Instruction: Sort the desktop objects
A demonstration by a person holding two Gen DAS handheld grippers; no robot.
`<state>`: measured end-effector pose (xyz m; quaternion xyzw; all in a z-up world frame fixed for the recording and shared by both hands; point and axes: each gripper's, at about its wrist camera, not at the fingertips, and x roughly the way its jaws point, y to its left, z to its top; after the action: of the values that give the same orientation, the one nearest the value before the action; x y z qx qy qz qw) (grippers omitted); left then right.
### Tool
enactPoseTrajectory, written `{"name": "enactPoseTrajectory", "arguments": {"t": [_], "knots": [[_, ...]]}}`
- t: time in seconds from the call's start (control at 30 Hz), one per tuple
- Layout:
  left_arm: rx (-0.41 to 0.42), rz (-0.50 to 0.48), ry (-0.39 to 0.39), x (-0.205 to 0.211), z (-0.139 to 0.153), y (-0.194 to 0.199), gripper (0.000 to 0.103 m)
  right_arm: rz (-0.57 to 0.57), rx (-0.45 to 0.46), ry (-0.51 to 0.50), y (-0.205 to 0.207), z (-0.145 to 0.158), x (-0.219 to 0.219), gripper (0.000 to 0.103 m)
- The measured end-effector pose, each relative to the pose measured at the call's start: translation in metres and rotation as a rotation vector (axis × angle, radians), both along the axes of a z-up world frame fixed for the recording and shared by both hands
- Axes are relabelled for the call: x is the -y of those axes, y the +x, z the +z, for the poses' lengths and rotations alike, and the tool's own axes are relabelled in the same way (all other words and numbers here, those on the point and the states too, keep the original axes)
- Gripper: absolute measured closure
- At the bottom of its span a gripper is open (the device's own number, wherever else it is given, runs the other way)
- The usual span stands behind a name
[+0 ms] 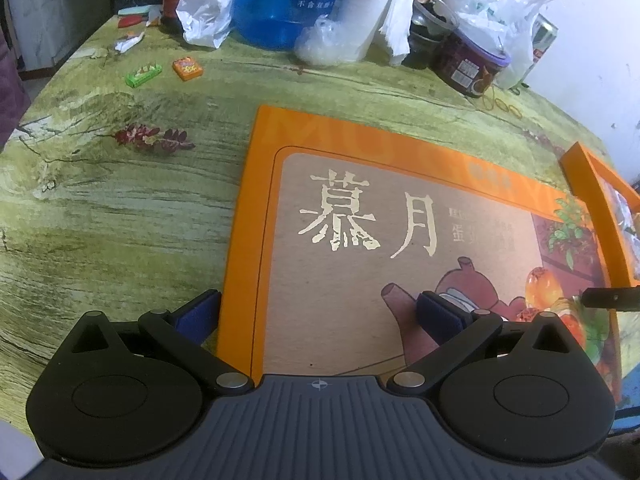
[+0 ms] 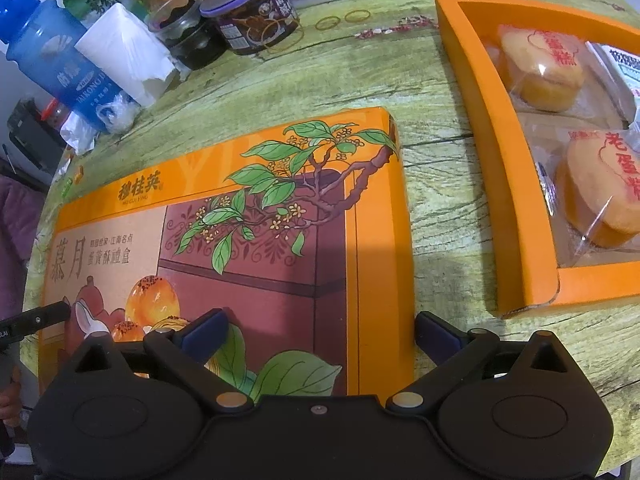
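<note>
Your left gripper (image 1: 318,312) is wide open. One blue pad (image 1: 200,310) sits just off the left edge of the flat orange cardboard box lid (image 1: 400,240) with the gold letters and the teapot picture, and the other pad is over the lid. It grips nothing.

Your right gripper (image 2: 320,332) is spread wide too, with nothing held. Its left pad (image 2: 206,332) is over the lid's picture, and its right pad is just past the lid's right edge, over the green wood-look tablecloth (image 2: 440,208).

The lid lies flat on the table, in front of both of your tools. To its right, a little apart, sits the open orange box tray (image 2: 480,152), with round yellow cakes in clear wrappers (image 2: 540,68) inside it (red letters on top).

Far back on the table you can see a big blue water bottle (image 1: 280,0), a white paper roll (image 1: 368,4) and a dark tub with a purple lid (image 1: 468,60). A small green packet (image 1: 143,75) and a small orange packet (image 1: 187,68) lie side by side near the back left, well apart from the lid. Some yellow rubber bands (image 2: 340,20) lie by the tub.
</note>
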<state>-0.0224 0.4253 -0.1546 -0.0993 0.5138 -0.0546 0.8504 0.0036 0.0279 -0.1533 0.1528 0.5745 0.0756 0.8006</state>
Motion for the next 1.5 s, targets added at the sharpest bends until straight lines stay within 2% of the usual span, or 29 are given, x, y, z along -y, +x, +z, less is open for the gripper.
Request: {"name": "enactPoseTrajectory", "arguments": {"t": [1.5], "knots": [[0.044,-0.026,0.055,0.01,0.022,0.005,0.0,0.001,0.046,-0.045,-0.005,0.016,-0.006,0.005]]}}
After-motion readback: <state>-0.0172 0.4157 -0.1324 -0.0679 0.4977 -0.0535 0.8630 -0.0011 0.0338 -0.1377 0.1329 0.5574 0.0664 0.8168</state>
